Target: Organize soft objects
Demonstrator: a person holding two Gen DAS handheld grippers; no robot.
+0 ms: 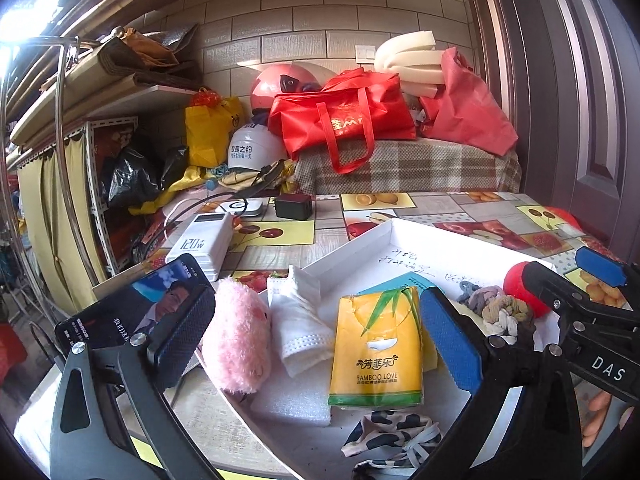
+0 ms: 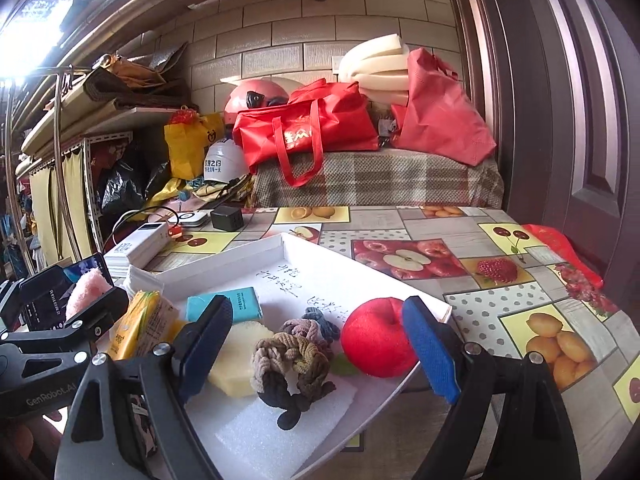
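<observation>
Both the left gripper [image 1: 320, 336] and right gripper [image 2: 316, 344] hang with jaws wide apart, holding nothing, over the white tray [image 2: 224, 256]. The hair ties [image 2: 292, 356] lie between the right jaws, the red plush apple [image 2: 376, 336] at their 2 o'clock. Closing there might drag the foam sheet [image 2: 280, 428] beneath, or nudge the apple off the tray's edge onto the counter [image 2: 460, 240].

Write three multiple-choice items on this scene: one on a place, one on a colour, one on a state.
1. Where does the red apple lie?
A. in the white tray
B. on the sofa
C. on the shelf

2. What colour is the tissue pack?
A. purple
B. yellow
C. black

3. How is the right gripper?
A. shut on the apple
B. shut on the hair ties
C. open

Key: 1 A, the apple sits inside the tray's rim; 2 B, its wrapper is yellow with green leaves; 3 C, its fingers stand wide apart around the hair ties and the apple.
</observation>
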